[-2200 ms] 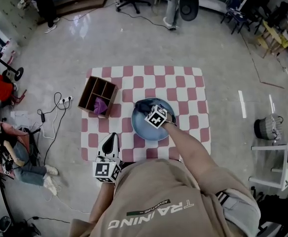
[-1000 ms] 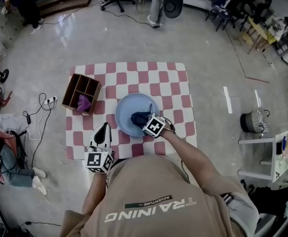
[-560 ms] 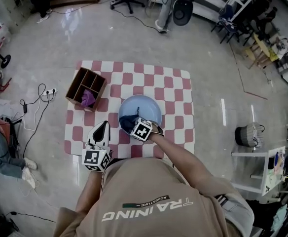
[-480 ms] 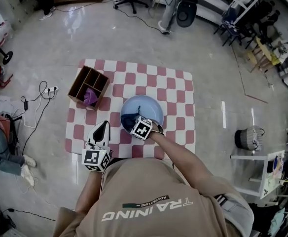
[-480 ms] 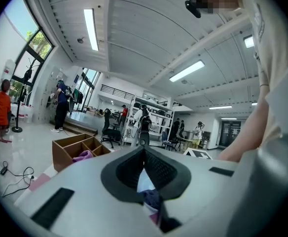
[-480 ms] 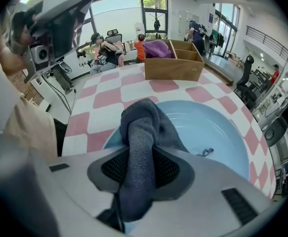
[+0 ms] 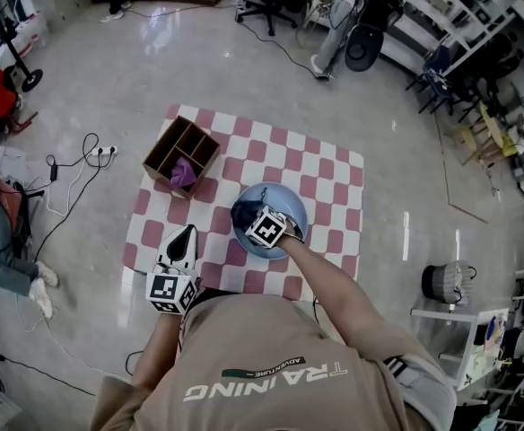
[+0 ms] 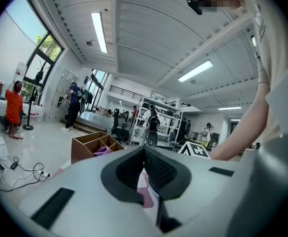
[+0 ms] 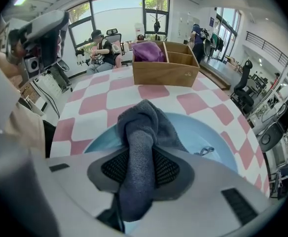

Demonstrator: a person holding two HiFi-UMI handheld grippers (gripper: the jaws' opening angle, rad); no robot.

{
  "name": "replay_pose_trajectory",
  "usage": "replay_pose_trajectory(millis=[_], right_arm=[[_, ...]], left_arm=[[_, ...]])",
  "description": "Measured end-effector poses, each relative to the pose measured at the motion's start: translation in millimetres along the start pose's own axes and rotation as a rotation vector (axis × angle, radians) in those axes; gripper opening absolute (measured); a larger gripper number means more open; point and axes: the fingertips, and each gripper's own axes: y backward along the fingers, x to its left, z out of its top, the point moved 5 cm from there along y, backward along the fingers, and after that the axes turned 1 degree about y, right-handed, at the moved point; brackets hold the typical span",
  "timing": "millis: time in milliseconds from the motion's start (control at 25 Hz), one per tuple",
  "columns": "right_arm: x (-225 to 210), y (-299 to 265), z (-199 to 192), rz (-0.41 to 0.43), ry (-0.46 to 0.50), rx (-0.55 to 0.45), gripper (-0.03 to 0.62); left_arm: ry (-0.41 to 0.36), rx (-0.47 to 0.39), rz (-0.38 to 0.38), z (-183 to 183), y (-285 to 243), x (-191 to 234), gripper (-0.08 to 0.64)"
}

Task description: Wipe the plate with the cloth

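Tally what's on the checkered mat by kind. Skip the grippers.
plate: 1
wooden box: 1
cloths: 2, the dark cloth on the plate and the purple cloth in the wooden box
total: 4

The tabletop (image 7: 329, 173), covered in pink and white squares, carries a wooden box (image 7: 183, 155) with compartments and, near it, a blue plate (image 7: 289, 203).
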Motion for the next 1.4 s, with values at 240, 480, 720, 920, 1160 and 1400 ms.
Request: replay_pose_trajectory(millis=[240,480,720,920,1160,1400], right_arm=[[-5.4,41.9,18.3,-0.078,-0.007,-0.165,0.127],[-8.9,48.6,55.4,-0.088,0.058,-0.212,0.127],[-25.2,22.7,47.1,-0.072,0.082,-0.129,0.127],[-63.0,20.5,32.7,-0.168,0.034,-0.098,0.129],[-113.7,36.1,-2.8,-0.291,-0.043,-0.033,0.129],[-132.8,58.7,-52.6,-0.337,-0.093,0.006,0.129]], left_arm=[[-0.008,-0.004,-0.031,2.5,-3.6,-5.1,0.011],[-0.004,-0.007,-0.051,-0.4,-11.9,-9.1,0.011],[-0.007,-0.027,-0.007,2.3,4.0,-8.9,0.011],[0.008,-0.024,0.058,-4.2,21.4,-3.2,0.011],[0.000,-0.029,0.084,-1.6,27.4,-6.5,0.011],[-0.010,-0.025,0.058,0.8,19.8,-16.0,0.011]])
